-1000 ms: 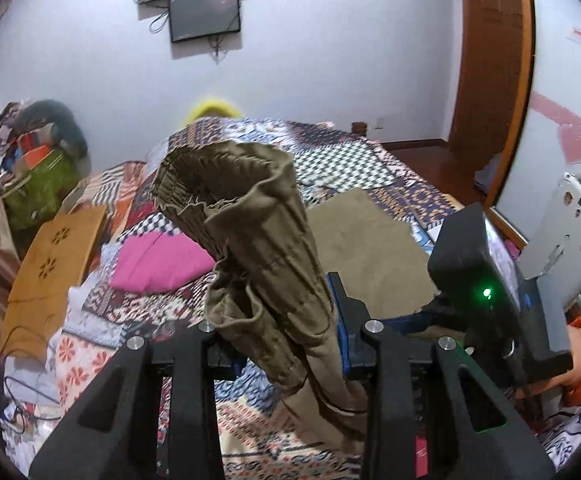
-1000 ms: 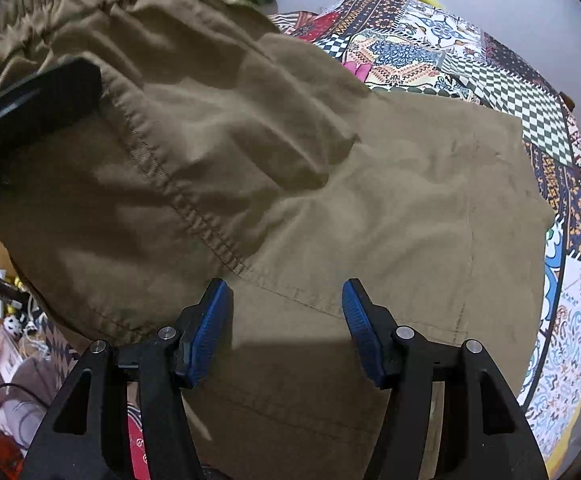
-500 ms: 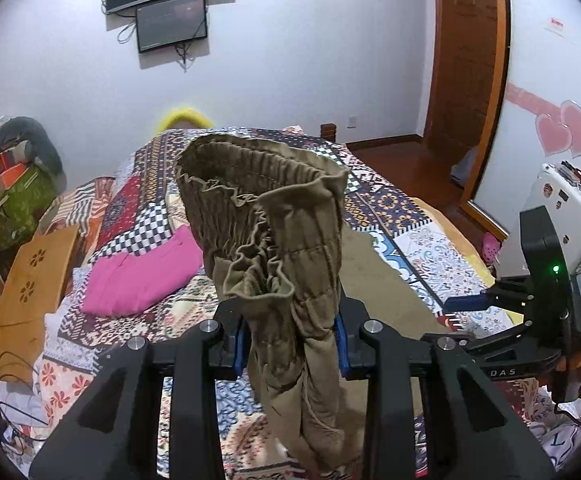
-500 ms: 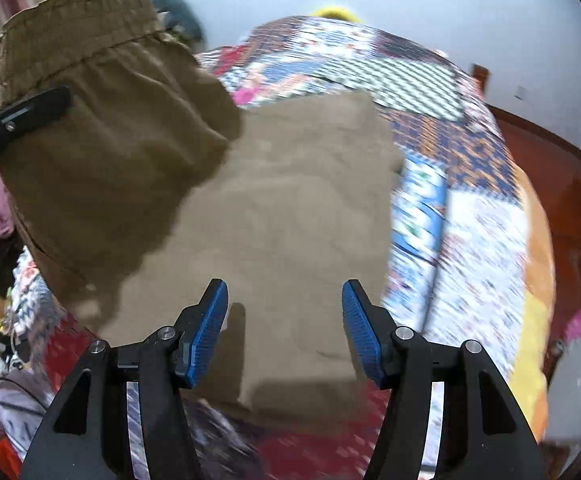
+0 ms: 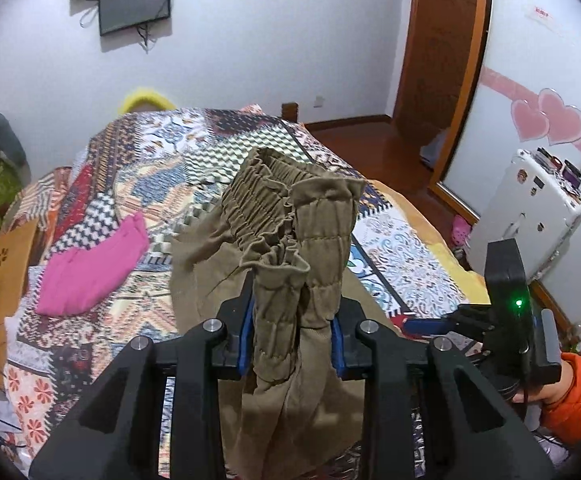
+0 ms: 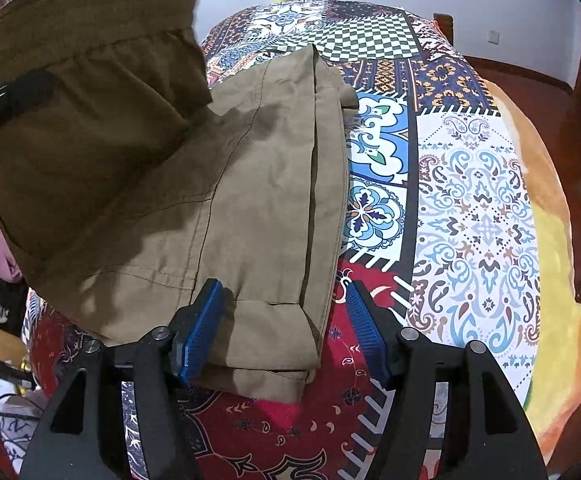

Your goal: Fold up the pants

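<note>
Left gripper is clamped on the bunched elastic waistband of the khaki pants, holding that end up off the bed. The rest of the pants lies folded on the patterned quilt, its long folded edge running up the bed. Right gripper is opening, pads straddling the near corner of the folded stack, not pinching it. Bare quilt right of that edge; pink cloth lies well apart on the left.

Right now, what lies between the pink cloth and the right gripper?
The khaki pants, spread on the quilt and lifted by the left gripper; the left wrist view shows it.
</note>
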A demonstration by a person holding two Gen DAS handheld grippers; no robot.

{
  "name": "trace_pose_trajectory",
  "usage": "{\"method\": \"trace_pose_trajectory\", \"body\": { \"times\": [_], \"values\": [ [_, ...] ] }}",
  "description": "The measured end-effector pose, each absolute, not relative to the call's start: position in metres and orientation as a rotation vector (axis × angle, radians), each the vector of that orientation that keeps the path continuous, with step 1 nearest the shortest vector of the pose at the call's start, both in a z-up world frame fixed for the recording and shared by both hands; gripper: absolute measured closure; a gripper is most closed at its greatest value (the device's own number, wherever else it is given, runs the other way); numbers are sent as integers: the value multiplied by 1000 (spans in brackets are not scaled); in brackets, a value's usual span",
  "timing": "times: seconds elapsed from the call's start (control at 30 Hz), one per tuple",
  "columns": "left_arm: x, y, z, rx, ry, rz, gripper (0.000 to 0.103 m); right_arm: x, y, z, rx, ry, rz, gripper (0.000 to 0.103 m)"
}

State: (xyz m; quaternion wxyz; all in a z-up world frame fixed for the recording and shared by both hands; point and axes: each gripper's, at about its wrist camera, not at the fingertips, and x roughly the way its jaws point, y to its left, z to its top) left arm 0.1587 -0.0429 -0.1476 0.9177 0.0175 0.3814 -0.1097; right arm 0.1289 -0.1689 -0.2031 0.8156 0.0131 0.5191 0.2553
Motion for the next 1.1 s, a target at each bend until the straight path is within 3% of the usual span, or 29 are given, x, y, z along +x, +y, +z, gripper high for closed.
{"method": "trace_pose_trajectory", "body": {
  "times": [0.4, 0.73, 0.8, 0.83, 1.1],
  "values": [
    [180, -81, -182, 41, 949, -313, 73, 116, -193, -184, 49, 1053, 498, 43],
    [179, -101, -210, 64, 1052, -301, 64, 109, -229, -161, 84, 999, 409, 43],
    [177, -102, -209, 49, 1057, -323, 50, 111, -233, -160, 88, 990, 397, 43],
    [176, -102, -208, 16, 1065, -348, 38, 111, -234, -158, 94, 979, 392, 43],
    [166, -93, -186, -77, 1026, -366, 36, 109, -238, -141, 106, 931, 377, 43]
  ]
}}
